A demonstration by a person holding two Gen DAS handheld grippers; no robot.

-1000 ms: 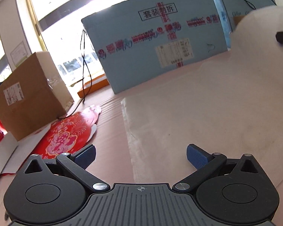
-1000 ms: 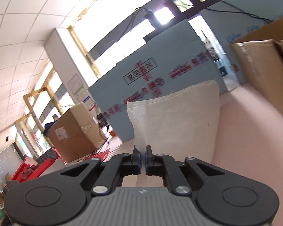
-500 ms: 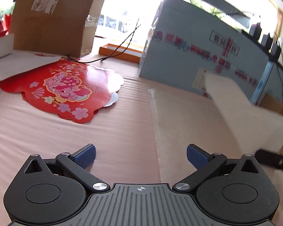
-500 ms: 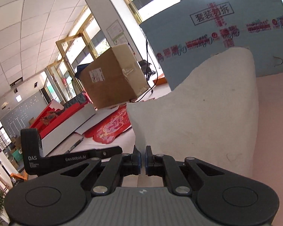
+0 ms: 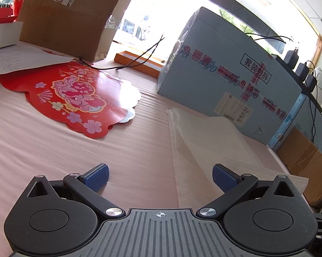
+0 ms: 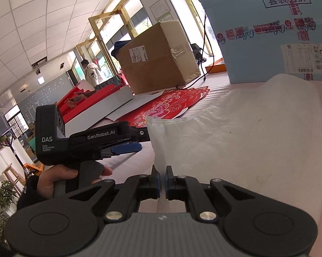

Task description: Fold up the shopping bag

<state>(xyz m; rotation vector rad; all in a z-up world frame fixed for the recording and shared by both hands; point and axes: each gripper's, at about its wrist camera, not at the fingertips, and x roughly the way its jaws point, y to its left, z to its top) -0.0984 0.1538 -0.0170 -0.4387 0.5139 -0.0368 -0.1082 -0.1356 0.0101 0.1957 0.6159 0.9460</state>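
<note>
Pinching a raised corner of the white shopping bag (image 6: 246, 141), the right tongs (image 6: 162, 181) are closed on the fabric, and the rest of the bag spreads away over the pink worktop (image 5: 53, 141). How the fabric sits between the pads is hidden by the pads themselves. From the left wrist view the bag (image 5: 206, 141) lies flat ahead and slightly right; its near edge is cut off behind the left tongs (image 5: 160, 178), which gape wide and hold nothing, blue pads well apart. In the right wrist view the left tool's black body reads "DAS", "Data Acquisition System" and "GenRobot.AI", and a hand (image 6: 53, 180) grips its handle, the sleeve running out of frame.

Behind the bag stands a pale blue carton (image 5: 231, 77) with a boxed stamp of Chinese characters, red printed tape and a white shipping label whose small print is illegible. A brown cardboard box (image 5: 71, 19) carries another unreadable label. A red paper decoration (image 5: 75, 96) with flowers lies left of the bag, apart from it. A distant person in a pale jacket (image 6: 92, 72) stands in the right wrist view.
</note>
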